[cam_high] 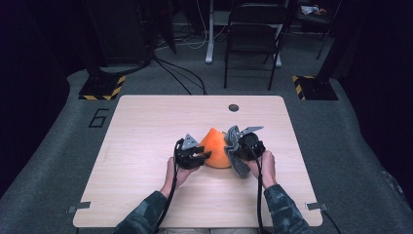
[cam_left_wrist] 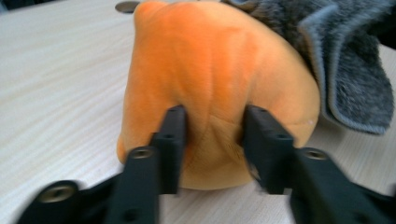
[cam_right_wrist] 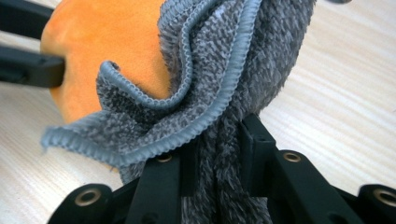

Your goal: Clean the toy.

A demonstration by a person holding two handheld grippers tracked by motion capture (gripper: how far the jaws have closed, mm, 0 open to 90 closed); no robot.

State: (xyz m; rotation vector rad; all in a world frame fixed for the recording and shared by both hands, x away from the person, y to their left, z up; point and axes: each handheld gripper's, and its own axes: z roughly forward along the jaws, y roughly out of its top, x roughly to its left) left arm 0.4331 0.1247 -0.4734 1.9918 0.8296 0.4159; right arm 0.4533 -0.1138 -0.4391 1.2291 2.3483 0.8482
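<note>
Table-level left gripper (cam_left_wrist: 212, 140) view reveals its jaws pinching orange plush (cam_left_wrist: 210, 84).

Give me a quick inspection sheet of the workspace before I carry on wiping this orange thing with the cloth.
Surface: light wooden table, with a small round dark spot near its far edge.
Job's things: orange plush object at mid-table; grey cloth bunched against its right side.
Clutter: nothing seen.
Grippers: left gripper pinches a fold of the orange plush object; right gripper is clamped on the grey cloth.
Cables: one trails back from each gripper along the forearms; more run across the floor beyond the table.
Surroundings: dark folding chair, two hazard-striped stand bases, a 6 marked on the floor.
</note>
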